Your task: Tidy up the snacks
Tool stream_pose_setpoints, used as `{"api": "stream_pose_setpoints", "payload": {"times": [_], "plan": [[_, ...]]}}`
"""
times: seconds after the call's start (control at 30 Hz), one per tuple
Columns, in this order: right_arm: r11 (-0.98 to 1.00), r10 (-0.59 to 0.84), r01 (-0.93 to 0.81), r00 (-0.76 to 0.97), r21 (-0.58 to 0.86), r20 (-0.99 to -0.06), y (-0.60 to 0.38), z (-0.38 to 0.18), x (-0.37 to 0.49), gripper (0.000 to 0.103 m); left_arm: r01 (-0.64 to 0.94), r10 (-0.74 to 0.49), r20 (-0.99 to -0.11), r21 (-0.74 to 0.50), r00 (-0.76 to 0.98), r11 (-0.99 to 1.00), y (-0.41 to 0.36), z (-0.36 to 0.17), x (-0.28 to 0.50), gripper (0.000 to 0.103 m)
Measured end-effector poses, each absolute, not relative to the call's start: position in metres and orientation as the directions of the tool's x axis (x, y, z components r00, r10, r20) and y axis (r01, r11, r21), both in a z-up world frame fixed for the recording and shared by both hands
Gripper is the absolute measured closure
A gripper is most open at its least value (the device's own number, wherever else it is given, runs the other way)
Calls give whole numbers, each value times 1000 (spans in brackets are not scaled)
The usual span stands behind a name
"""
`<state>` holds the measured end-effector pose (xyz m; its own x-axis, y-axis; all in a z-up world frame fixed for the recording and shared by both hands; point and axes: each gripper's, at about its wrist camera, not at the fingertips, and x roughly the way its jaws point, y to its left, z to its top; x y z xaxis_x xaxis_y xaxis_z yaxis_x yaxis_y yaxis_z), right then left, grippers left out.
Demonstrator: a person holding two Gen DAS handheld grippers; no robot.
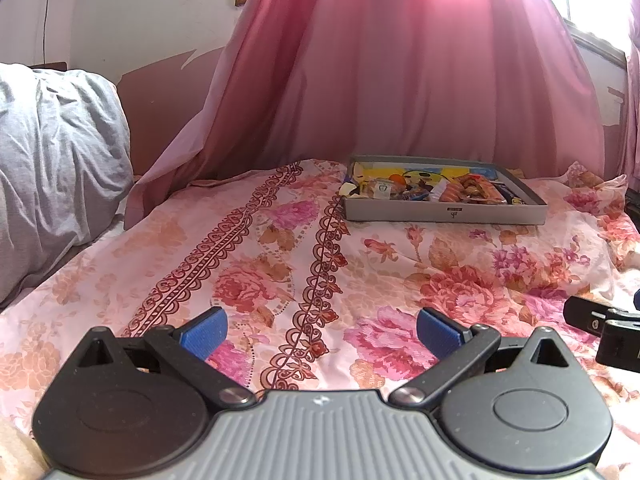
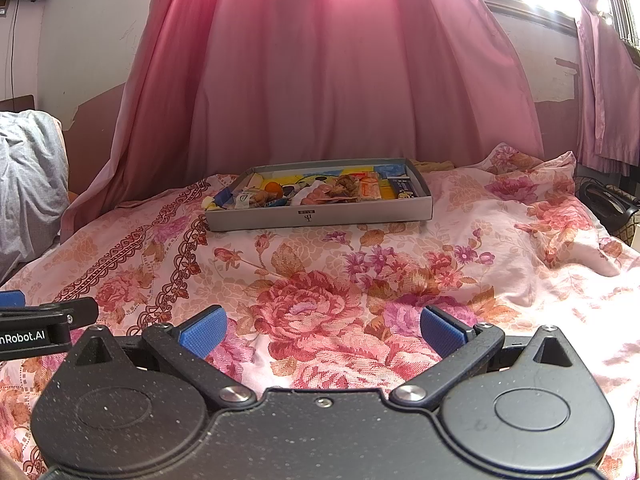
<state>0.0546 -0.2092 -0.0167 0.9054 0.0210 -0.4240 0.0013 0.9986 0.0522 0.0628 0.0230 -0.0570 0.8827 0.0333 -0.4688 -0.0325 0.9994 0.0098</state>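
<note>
I see my left gripper (image 1: 322,334) and my right gripper (image 2: 323,334) low over the pink floral bedsheet (image 2: 328,280), both with the blue-padded jaws wide apart and holding nothing. The shallow grey cardboard tray (image 2: 320,216) lies well ahead, near the pink curtain (image 2: 320,80). The mixed wrapped snacks (image 2: 320,192) are inside it; the single kinds I cannot tell clearly.

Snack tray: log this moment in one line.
left gripper open, empty | right gripper open, empty | snack tray on bedspread, untouched, ahead
</note>
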Motion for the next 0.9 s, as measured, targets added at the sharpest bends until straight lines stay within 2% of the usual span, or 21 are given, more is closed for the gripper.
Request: {"api": "stream_pose_setpoints", "payload": {"times": [0.9], "plan": [[999, 20, 3, 904, 52, -426, -209, -18, 55, 1, -36, 42, -468, 21, 883, 999, 23, -57, 63, 0]]}}
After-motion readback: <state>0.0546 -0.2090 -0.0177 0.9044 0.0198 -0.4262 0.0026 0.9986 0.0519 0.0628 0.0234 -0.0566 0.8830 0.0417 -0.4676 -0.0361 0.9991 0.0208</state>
